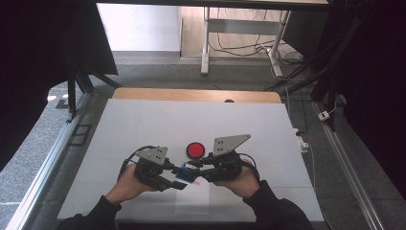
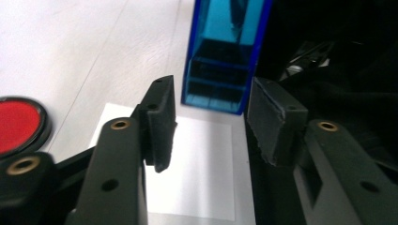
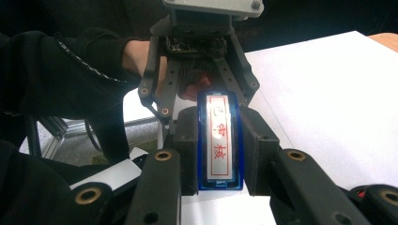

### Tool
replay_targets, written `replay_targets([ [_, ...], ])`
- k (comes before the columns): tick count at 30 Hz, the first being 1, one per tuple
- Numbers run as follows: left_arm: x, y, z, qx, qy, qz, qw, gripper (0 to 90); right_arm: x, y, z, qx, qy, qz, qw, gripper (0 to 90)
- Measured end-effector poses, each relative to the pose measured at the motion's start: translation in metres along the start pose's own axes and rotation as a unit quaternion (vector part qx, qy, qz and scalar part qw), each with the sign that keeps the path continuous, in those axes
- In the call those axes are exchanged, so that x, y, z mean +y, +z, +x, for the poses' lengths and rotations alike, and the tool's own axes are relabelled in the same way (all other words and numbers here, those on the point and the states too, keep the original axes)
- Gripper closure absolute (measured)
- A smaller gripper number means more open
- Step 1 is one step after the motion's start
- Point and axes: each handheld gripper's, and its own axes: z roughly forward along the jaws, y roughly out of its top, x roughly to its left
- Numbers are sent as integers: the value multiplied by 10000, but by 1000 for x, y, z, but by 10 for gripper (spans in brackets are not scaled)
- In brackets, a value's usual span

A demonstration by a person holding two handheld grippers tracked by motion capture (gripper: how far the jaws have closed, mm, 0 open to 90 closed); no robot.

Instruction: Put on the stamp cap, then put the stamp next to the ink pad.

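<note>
The step in hand looks like a handover of the blue stamp (image 3: 219,140) from the left gripper (image 2: 211,122) to the right gripper (image 3: 219,150). To do it well, I think the right hand must keep its grip firm and level, and the left hand should draw straight back along its own line, so that its pads do not catch the stamp's end and twist it.

In the right gripper view the stamp sits in the centre of the frame, its white label with red characters facing the camera, and the two black fingers (image 3: 257,150) press on its long sides; this gripper is closed on it. In the left gripper view the stamp's end stands in the upper centre, between the fingers (image 2: 162,122), which are partly open with a gap at each side, so they do not hold it.

In the high view the stamp (image 1: 186,172) hangs between the two grippers in the lower centre, above a white paper (image 1: 194,199) on the desk (image 1: 143,124). A red button (image 1: 195,150) lies just behind.
</note>
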Motion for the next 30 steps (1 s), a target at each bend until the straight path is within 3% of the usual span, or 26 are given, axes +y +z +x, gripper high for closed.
replay_targets([
  [10, -6, -7, -11, 551, -200, 111, 9982, 348, 0, -2, 1, -74, -40, 16, 10000, 709],
  [17, -11, -13, -18, 884, -432, 137, 9951, 252, 0, -3, 0, -147, -29, 36, 9999, 709],
  [19, -13, -15, -20, 986, -399, 119, 9943, 242, 0, -4, 0, -171, -29, 32, 9998, 709],
  [24, -18, -22, -24, 1100, -570, 44, 9923, 209, -1, -5, 0, -249, 0, 38, 9997, 709],
  [30, -26, -29, -29, 1335, -737, 74, 9883, 146, -1, -7, -1, -322, 18, 41, 9995, 709],
])
